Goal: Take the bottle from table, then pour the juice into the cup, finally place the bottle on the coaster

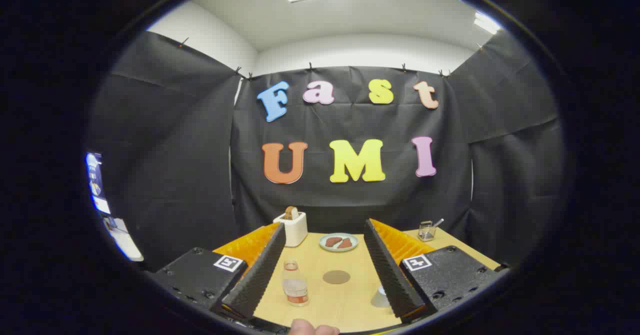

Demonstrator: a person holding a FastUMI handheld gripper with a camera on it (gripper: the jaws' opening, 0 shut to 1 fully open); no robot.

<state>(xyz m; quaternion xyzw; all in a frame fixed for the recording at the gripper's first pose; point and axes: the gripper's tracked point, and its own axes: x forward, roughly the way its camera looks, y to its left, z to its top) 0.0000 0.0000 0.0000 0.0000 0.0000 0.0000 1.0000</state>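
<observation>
Gripper (324, 270) released: fingers spread wide, nothing held, gap between them taking in most of the table (350, 305)

Bottle (295, 284) stands upright on the table between the fingers, close beside the left finger (260, 270) but not pressed by it. Clear plastic, small amount of reddish liquid at the base, cap on

Coaster (336, 276), round and brown, lies flat just right of the bottle, roughly midway between the fingers, apart from the bottle

Cup (381, 297) sits next to the inner face of the right finger (390, 270); partly hidden by that finger, contact cannot be told

Beyond the coaster, farther ahead between the fingertips: plate (339, 242) carrying two brown pieces. Left of the plate, just beyond the left fingertip: white toaster (292, 227) with a slice of bread (291, 212) sticking up from its slot. Beyond the right finger, near the far table corner: small wire holder (426, 230) with a utensil handle leaning out

Fingertips of a hand (314, 329) show at the near table edge, below the bottle

Black cloth hangs behind the table
</observation>
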